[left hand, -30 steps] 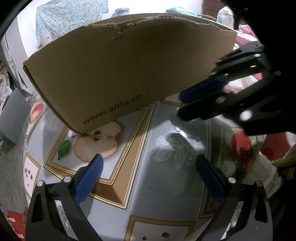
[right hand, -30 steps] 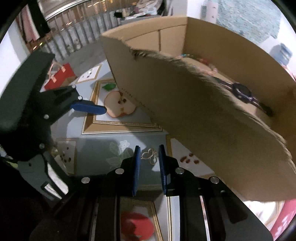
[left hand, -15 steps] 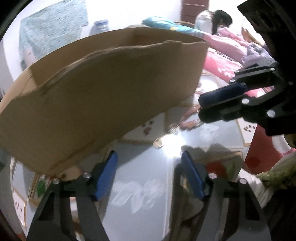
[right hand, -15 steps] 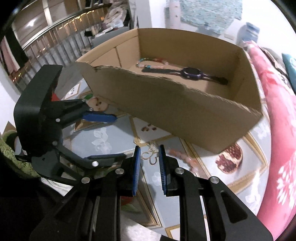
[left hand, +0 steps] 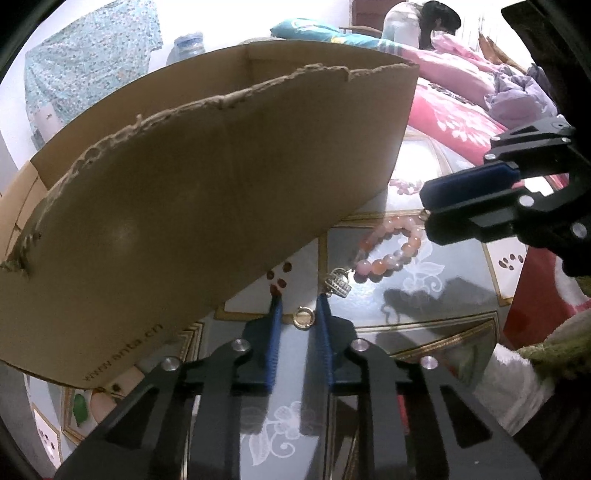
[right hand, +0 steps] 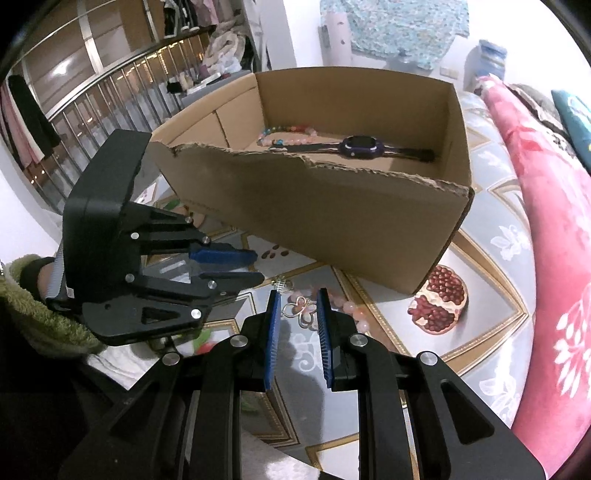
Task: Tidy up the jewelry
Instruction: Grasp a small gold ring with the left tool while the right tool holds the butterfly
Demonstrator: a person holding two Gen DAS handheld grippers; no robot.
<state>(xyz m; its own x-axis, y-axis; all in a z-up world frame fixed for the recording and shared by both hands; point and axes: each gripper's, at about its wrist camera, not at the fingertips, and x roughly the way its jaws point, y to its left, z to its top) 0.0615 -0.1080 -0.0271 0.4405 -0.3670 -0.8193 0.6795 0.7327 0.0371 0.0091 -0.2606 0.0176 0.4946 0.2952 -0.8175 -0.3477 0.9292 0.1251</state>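
My left gripper (left hand: 299,301) hovers low over the table, its jaws closing around a small gold ring (left hand: 304,318) that sits between the blue pads; I see no pad pressing on it. Just beyond lie a silver charm (left hand: 338,283) and a pink bead bracelet (left hand: 388,247). My right gripper (right hand: 298,295) is shut on a gold wire heart-shaped piece (right hand: 301,308). The same gripper (left hand: 424,210) shows at the right in the left wrist view. The open cardboard box (right hand: 369,206) holds a dark watch (right hand: 356,146) and a coloured bead bracelet (right hand: 288,133).
The box stands close ahead of both grippers on a fruit-patterned tablecloth (right hand: 491,236). A pink floral blanket (right hand: 554,240) borders the table on the right. The left gripper (right hand: 256,266) and a green fuzzy sleeve (right hand: 40,317) are to the right gripper's left. A person sits in the background (left hand: 417,22).
The left jaws have narrowed from wide apart to a small gap around the ring. Both grippers have shifted along the box's front; the pink bracelet has come into view. The right grip is unchanged.
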